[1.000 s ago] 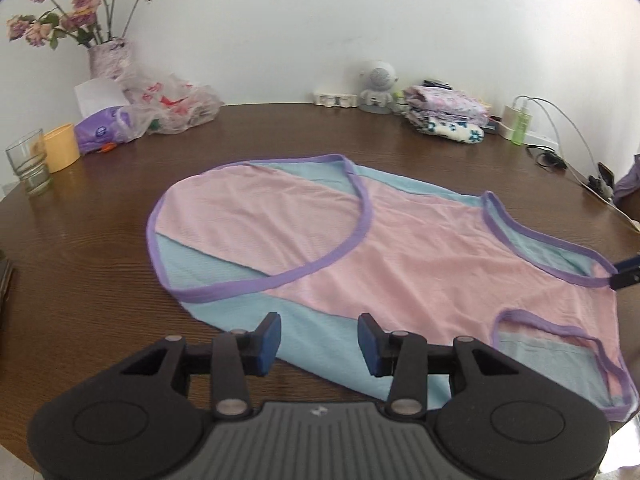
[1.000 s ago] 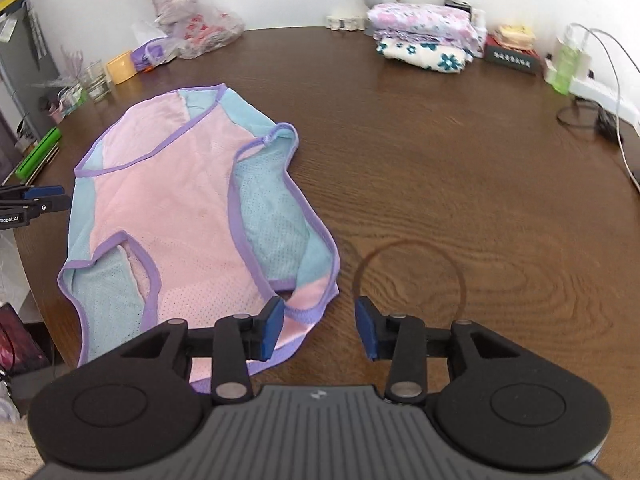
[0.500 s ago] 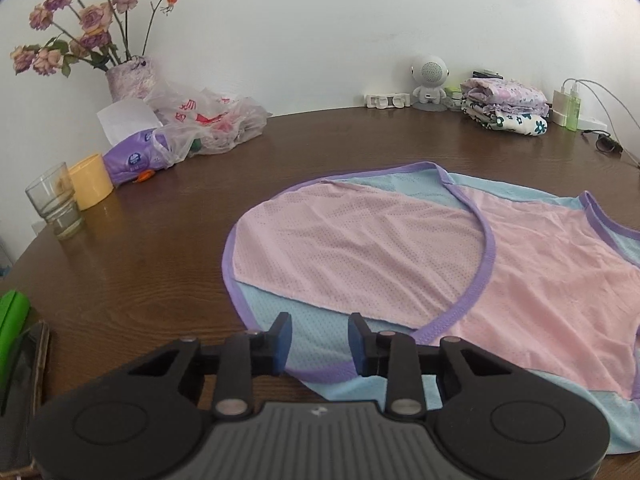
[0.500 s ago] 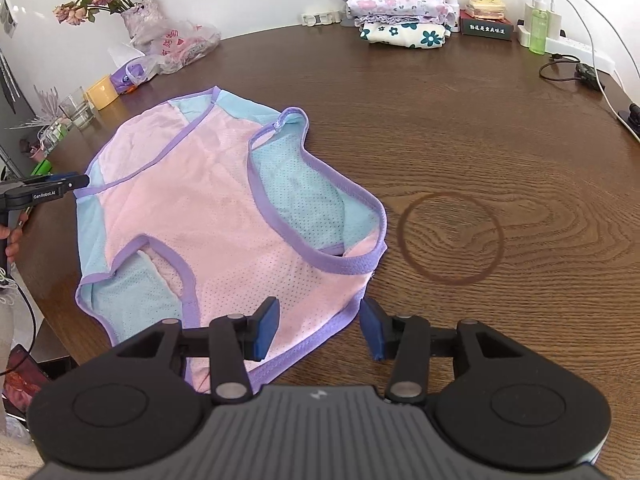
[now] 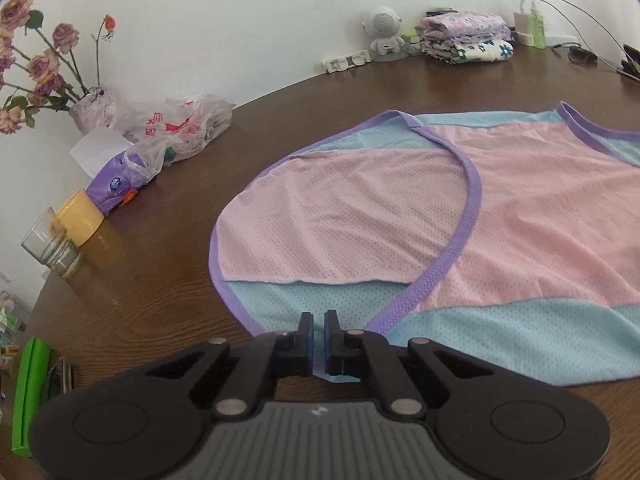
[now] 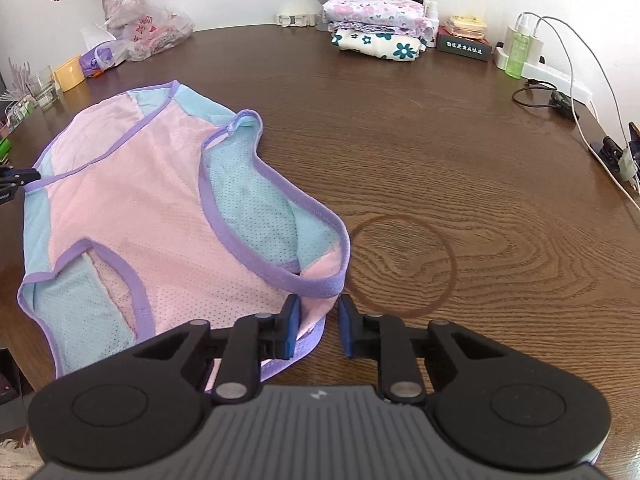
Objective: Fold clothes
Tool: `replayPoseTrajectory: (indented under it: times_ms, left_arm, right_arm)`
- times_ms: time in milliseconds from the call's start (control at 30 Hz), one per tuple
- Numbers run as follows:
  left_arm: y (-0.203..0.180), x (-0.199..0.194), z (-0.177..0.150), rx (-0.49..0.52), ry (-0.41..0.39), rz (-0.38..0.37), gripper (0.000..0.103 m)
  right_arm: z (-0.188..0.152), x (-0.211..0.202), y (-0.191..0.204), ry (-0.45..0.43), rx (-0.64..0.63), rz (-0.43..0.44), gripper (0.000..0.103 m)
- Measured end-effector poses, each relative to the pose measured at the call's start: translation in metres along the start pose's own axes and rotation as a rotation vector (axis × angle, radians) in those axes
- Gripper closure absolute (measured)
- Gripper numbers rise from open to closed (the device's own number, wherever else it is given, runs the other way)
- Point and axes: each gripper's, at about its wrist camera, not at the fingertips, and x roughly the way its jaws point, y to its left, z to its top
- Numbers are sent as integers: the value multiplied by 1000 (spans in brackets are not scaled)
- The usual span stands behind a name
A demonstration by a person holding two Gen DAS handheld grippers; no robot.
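Top: the top [image 5: 400, 220] lies spread flat on the bench [image 6: 440, 152], pink in the middle, blue mesh at the sides, purple binding round every opening. In the right wrist view it fills the left half of the bench, its near hem running to the near edge.
Left claw: the left claw [image 5: 318, 342] is pressed together, its blue pads nipping the blue hem of the top at the near edge of the bench; a scrap of blue cloth shows under the fingers. In the right wrist view its tip [image 6: 16, 180] shows at the far left, touching the purple binding.
Right claw: the right claw [image 6: 319, 330] is spread. Its left finger [image 6: 290, 330] lies over the pink corner of the top by the purple strap; its right finger [image 6: 348, 330] is over bare wood, just beside a dark ring mark [image 6: 400, 264].
Far edge: a stack of folded clothes [image 6: 378, 34], a white speaker [image 5: 384, 26], a green bottle [image 6: 516, 56] and cables.
Left edge: a vase of roses [image 5: 92, 108], a plastic bag [image 5: 184, 124], a yellow cup [image 5: 80, 218] and a glass [image 5: 50, 244], all well apart from the top.
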Motion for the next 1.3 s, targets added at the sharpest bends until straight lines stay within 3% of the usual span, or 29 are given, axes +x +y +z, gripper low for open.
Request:
replayPoseTrajectory:
  times_ms: [367,667,867,967,1100,1300]
  left_arm:
    - [-89,-55,-15,225,-15,-35,101]
    - [-148,-86,-14,260,-17,-113,101]
    - [-125,-98,8,125,-28,-186,88]
    - [-101,-102,32,40,-68,-209,53]
    - [-74,-82,82,-50,-87,-292,52]
    - [-68,-7,129,-170,16,-386,54]
  right_arm:
    - [9,1,-64,14,-17,-63,82]
    - [24,10,-133,22,-13,-132,81]
    - [20,-2,-147,14,55,-82,77]
    - [20,-20,-144,-13,89,-41,70]
    - [40,-35,-128,-51,108,39,67]
    - [97,-12,-79,-38,63,148,67]
